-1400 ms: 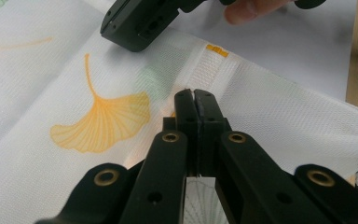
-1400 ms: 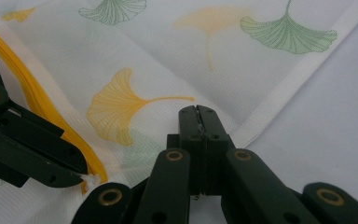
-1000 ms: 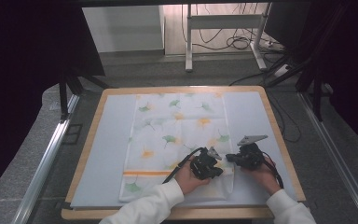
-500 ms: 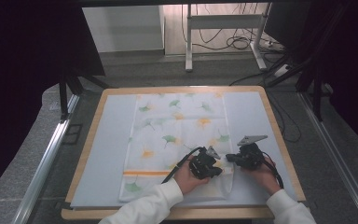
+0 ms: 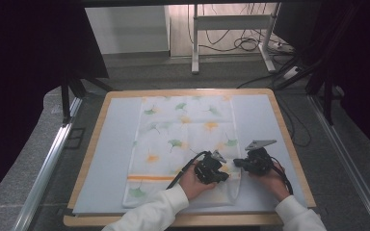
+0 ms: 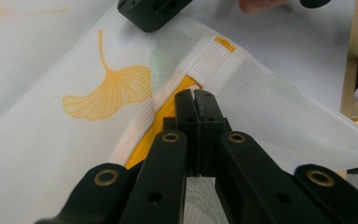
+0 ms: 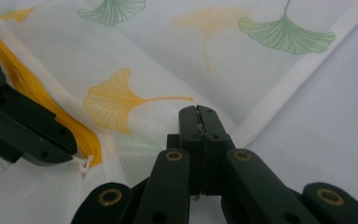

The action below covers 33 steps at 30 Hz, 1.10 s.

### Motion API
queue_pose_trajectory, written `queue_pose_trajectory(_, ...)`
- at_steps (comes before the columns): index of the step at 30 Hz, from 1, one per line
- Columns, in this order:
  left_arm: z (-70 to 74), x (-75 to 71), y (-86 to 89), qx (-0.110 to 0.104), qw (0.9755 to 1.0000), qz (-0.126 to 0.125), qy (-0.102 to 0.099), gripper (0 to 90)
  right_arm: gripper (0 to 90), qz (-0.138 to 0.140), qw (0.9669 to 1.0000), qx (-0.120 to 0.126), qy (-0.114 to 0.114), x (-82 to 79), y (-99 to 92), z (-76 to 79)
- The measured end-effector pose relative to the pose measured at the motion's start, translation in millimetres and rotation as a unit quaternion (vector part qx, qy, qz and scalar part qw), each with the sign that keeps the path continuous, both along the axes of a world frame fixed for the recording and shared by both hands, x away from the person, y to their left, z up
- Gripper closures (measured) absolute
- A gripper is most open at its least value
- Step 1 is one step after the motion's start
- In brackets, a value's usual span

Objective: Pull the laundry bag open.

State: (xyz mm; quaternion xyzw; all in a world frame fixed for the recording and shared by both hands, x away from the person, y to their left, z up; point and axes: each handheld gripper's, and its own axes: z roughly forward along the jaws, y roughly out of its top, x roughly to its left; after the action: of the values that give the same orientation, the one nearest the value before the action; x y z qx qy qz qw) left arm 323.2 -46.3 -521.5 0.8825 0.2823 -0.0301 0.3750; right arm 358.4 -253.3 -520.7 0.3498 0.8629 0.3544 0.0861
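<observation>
A white mesh bag (image 5: 183,144) printed with green and yellow ginkgo leaves lies flat on the pale blue mat (image 5: 111,159). An orange zip (image 5: 149,177) crosses it near its front end. In the left gripper view my left gripper (image 6: 196,94) is shut and pinches the bag at the right end of the orange zip (image 6: 165,114), where the mesh rises to its tips. In the high view it is the left gripper (image 5: 224,175). Just right of it, my right gripper (image 5: 237,163) is shut on the mesh (image 7: 135,60) close to the white hem (image 7: 298,70), tips (image 7: 198,111) together.
The mat sits on a table with a wooden rim (image 5: 289,139). A small white zip tag (image 7: 86,164) pokes out beside the left gripper's jaw. A metal frame and cables (image 5: 241,43) stand on the floor beyond the table.
</observation>
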Motion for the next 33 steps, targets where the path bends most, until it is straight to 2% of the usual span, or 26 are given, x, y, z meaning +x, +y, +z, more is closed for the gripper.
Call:
queue_pose_trajectory(2, -0.8, -0.6, -1.8, 0.000, 1.0000, 0.000, 0.003, 90.0, 87.6, -0.005, 0.9999, -0.007, -0.007, -2.2, 0.7, 2.2)
queue_pose_trajectory(3, -1.2, -0.5, -2.3, 0.001, 1.0000, -0.003, 0.003, 90.0, 83.7, -0.003, 0.9999, 0.005, -0.010, -5.0, 0.5, 5.9)
queue_pose_trajectory(4, -1.4, -0.4, -2.6, 0.000, 1.0000, -0.004, 0.002, 90.0, 84.2, -0.002, 0.9999, 0.011, -0.012, -7.6, 0.5, 9.1)
queue_pose_trajectory(7, -1.9, -0.8, -3.4, 0.000, 1.0000, -0.004, 0.003, 90.0, 89.1, 0.015, 0.9994, 0.032, 0.002, -16.6, 0.8, 15.9)
queue_pose_trajectory(9, -2.2, -0.8, -3.7, 0.000, 1.0000, -0.004, 0.003, 90.0, 89.3, 0.017, 0.9992, 0.034, 0.010, -20.6, 1.7, 16.8)
queue_pose_trajectory(10, -2.4, -1.0, -4.1, -0.001, 1.0000, -0.004, 0.003, 90.0, 89.4, 0.022, 0.9992, 0.030, 0.015, -27.5, 3.0, 16.1)
queue_pose_trajectory(12, -2.3, -1.3, -4.3, -0.001, 1.0000, -0.004, 0.002, 90.0, 89.4, 0.017, 0.9993, 0.027, 0.021, -31.0, 3.2, 15.9)
queue_pose_trajectory(13, -2.5, -1.5, -4.7, 0.000, 1.0000, -0.005, 0.002, 90.0, 89.4, 0.009, 0.9993, 0.020, 0.030, -39.6, 2.6, 17.0)
queue_pose_trajectory(16, -3.0, -1.9, -5.7, -0.004, 1.0000, -0.004, 0.002, 90.0, 89.4, 0.012, 0.9993, 0.011, 0.035, -50.2, 4.6, 16.0)
queue_pose_trajectory(17, -2.9, -1.8, -5.9, -0.002, 1.0000, -0.005, 0.001, 90.0, 89.4, 0.012, 0.9993, 0.011, 0.035, -50.2, 4.6, 16.0)
queue_pose_trajectory(20, -2.6, -2.6, -6.9, 0.000, 1.0000, -0.006, -0.001, 90.0, 89.5, 0.007, 0.9989, -0.009, 0.046, -53.3, 7.0, 8.3)
queue_pose_trajectory(21, -2.5, -3.4, -7.3, 0.002, 1.0000, -0.006, -0.004, 90.0, 89.6, 0.001, 0.9985, -0.002, 0.055, -52.0, 5.6, 6.8)
queue_pose_trajectory(33, -2.2, -3.1, -5.5, 0.007, 0.9999, -0.010, -0.005, 90.0, 90.0, -0.001, 0.9989, -0.013, 0.044, -59.0, 3.8, 4.3)
